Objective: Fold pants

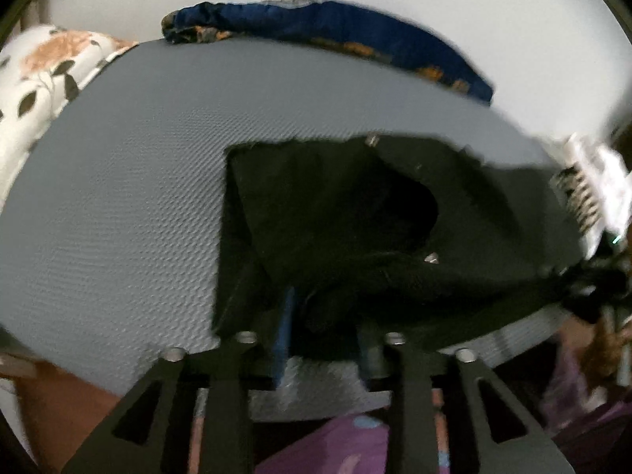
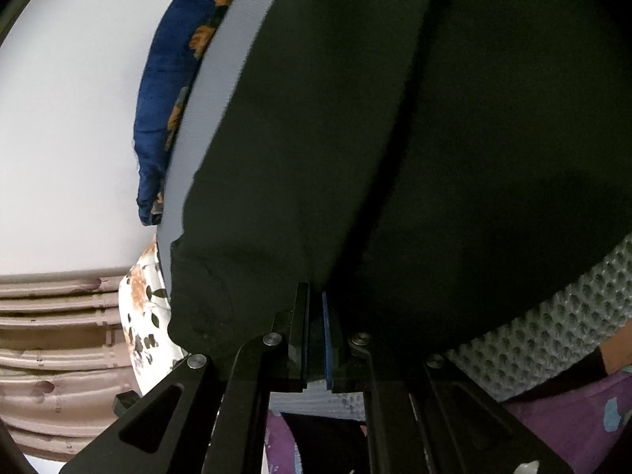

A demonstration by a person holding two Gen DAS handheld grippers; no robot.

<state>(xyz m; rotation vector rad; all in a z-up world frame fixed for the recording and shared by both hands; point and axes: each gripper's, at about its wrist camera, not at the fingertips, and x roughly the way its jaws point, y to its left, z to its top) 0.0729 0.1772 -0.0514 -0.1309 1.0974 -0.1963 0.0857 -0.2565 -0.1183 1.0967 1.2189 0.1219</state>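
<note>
The black pants (image 2: 395, 138) are lying on the grey textured mat (image 1: 118, 197), bunched toward the mat's near edge, with the blue patterned cloth (image 1: 355, 35) along the mat's far edge. The right gripper (image 2: 316, 335) is pinching a fold of the pants at the mat's near edge, its 2 fingers nearly together on the cloth. The left gripper (image 1: 324, 335) is sitting with dark fabric heaped over its fingers; they are standing somewhat apart, and I cannot tell whether they are really gripping anything.

Likely risks from here:
- The left side is probably slipping free if only loose fabric is draped there, leaving the fold lopsided.
- The right pinch may be catching just 1 layer, so the layers could be separating on lifting.
- Dragging the pants could be rucking them toward the near edge, off the mat.
</note>
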